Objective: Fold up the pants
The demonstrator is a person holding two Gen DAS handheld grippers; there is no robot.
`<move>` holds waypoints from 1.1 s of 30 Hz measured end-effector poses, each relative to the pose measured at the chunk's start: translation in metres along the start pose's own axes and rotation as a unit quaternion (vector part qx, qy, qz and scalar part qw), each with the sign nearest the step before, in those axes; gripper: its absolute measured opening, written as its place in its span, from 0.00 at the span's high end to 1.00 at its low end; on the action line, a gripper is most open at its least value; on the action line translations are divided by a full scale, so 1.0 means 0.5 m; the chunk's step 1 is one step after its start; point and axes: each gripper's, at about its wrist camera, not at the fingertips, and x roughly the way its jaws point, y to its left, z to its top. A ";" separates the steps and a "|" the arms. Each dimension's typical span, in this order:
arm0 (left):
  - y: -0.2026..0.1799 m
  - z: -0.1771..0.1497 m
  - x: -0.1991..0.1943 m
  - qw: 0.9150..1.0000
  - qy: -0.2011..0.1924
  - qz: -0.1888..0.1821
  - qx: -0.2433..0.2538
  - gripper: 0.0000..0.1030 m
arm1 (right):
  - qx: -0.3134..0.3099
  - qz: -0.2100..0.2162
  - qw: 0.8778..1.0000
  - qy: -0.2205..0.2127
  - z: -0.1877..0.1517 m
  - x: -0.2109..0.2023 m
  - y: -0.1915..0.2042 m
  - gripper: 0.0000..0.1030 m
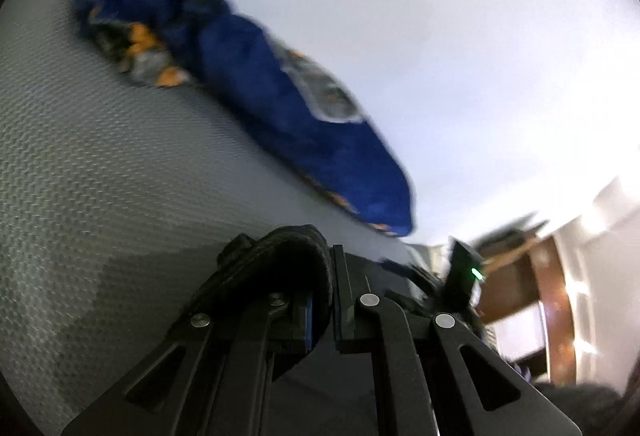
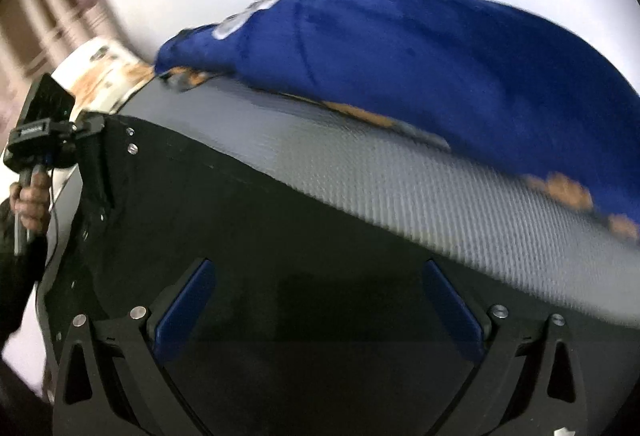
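Looking through the left wrist camera, I see my left claw (image 1: 320,300) pressed together on a fold of black fabric, the pants (image 1: 288,256), which bunch up over the left finger. Beyond it a blue blanket (image 1: 256,75) with orange and grey patches lies rumpled along the far edge of the grey textured desk (image 1: 100,163), against a white wall (image 1: 440,15). Everything is blurred. A wooden piece of furniture (image 1: 532,284) shows at the right.

Through the right wrist camera, my right claw (image 2: 320,300) is spread wide, blue pads (image 2: 184,312) well apart, holding nothing. The black pants (image 2: 248,236) lie flat on the desk (image 2: 400,187) just ahead of and under the fingers. At the left edge I see the left claw (image 2: 94,155) at the pants' corner, gripped by a hand (image 2: 30,203). The blue blanket (image 2: 400,55) lies beyond.
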 end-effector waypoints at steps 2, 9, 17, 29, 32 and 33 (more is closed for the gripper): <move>-0.009 -0.008 -0.011 1.000 -0.003 -0.031 0.004 0.93 | -0.033 0.016 0.999 0.020 0.030 0.010 -0.008 0.00; -0.021 -0.012 -0.065 0.996 -0.018 -0.086 0.013 0.93 | -0.107 0.122 0.979 0.125 0.095 0.074 -0.038 0.13; -0.028 -0.023 -0.098 0.997 -0.029 -0.076 0.017 0.93 | -0.149 0.181 0.952 0.198 0.085 0.126 -0.054 0.38; -0.016 -0.021 -0.115 0.999 -0.035 -0.040 0.004 0.93 | -0.151 0.112 0.957 0.221 0.034 0.089 -0.107 0.83; 0.006 -0.008 -0.102 0.999 -0.033 -0.031 -0.001 0.93 | -0.153 0.080 0.963 0.208 0.016 0.079 -0.096 0.87; 0.010 -0.008 -0.099 0.999 -0.031 -0.027 -0.005 0.93 | -0.153 0.062 0.966 0.201 0.010 0.073 -0.094 0.88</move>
